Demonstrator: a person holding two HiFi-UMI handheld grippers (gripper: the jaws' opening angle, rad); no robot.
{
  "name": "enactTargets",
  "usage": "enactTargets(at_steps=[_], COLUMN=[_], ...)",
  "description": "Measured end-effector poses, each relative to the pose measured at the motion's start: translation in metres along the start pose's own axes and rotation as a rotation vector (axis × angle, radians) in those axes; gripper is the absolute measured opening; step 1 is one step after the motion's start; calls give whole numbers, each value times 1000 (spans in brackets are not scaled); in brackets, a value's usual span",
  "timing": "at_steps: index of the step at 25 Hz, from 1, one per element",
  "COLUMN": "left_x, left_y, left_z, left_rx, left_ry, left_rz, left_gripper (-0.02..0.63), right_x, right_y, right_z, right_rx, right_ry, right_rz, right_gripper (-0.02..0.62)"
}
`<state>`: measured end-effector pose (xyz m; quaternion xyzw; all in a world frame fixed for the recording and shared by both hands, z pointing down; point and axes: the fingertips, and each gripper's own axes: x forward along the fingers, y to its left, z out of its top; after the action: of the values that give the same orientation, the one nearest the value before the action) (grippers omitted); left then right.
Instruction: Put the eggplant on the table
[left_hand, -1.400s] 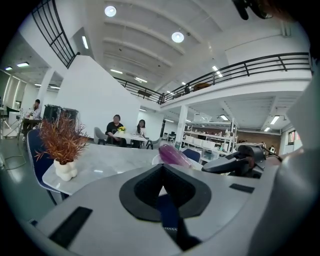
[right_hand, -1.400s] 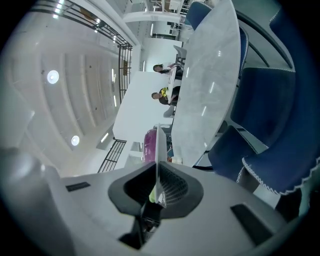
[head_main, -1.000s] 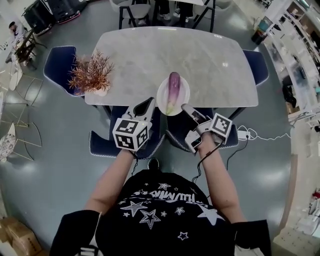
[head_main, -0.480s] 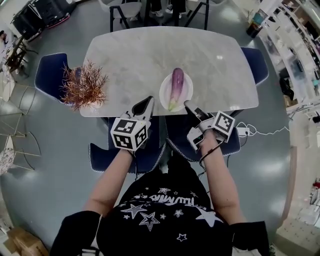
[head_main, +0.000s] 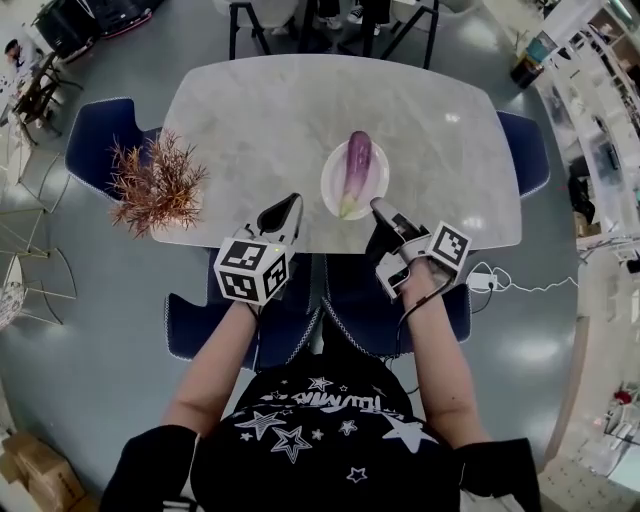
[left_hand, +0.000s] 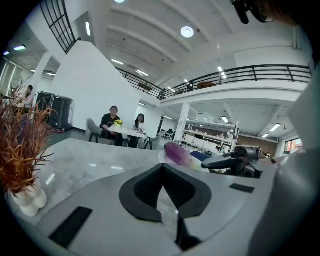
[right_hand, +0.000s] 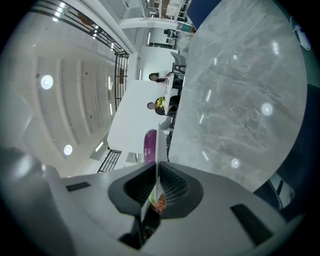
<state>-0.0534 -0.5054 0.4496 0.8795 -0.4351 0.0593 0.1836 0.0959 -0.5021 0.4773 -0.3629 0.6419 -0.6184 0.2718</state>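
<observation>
head view, eggplant (head_main: 356, 165) on plate (head_main: 329, 186) just beyond right claw (head_main: 378, 206), left claw (head_main: 292, 201) near, both closed, empty

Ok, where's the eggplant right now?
In the head view, the eggplant lies on the white plate near the table's front edge, right of centre; the right gripper has its jaws on the plate's near rim.

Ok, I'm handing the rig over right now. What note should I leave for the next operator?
Left hand-held gripper: shut, empty, over the table's near edge, left of the plate.
Right hand-held gripper: turned sideways, shut on the plate's near rim.
Eggplant: lying on the plate, stem end towards you.
Done: plate gripped, apparently to steady it.
Left: open the left one, take the eggplant, set it on bare table.
</observation>
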Motion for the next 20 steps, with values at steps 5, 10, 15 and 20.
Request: enactTargets(at_steps=[5, 10, 15, 20], left_x=[36, 70, 105, 129], left_y=[13, 17, 24, 41], left_z=[6, 12, 7, -2], left_rx=[5, 25, 14, 3], left_ry=[15, 37, 57, 92], left_rz=[21, 24, 29, 42], left_gripper=[8, 6, 7, 6], right_x=[25, 45, 62, 82], right_y=[-11, -14, -40, -78], right_z=[35, 74, 104, 105], right_rx=[-11, -7, -38, 5], right_ry=[20, 22, 56, 77], right_rz=[-17, -15, -67, -109], right_gripper=[21, 21, 21, 21])
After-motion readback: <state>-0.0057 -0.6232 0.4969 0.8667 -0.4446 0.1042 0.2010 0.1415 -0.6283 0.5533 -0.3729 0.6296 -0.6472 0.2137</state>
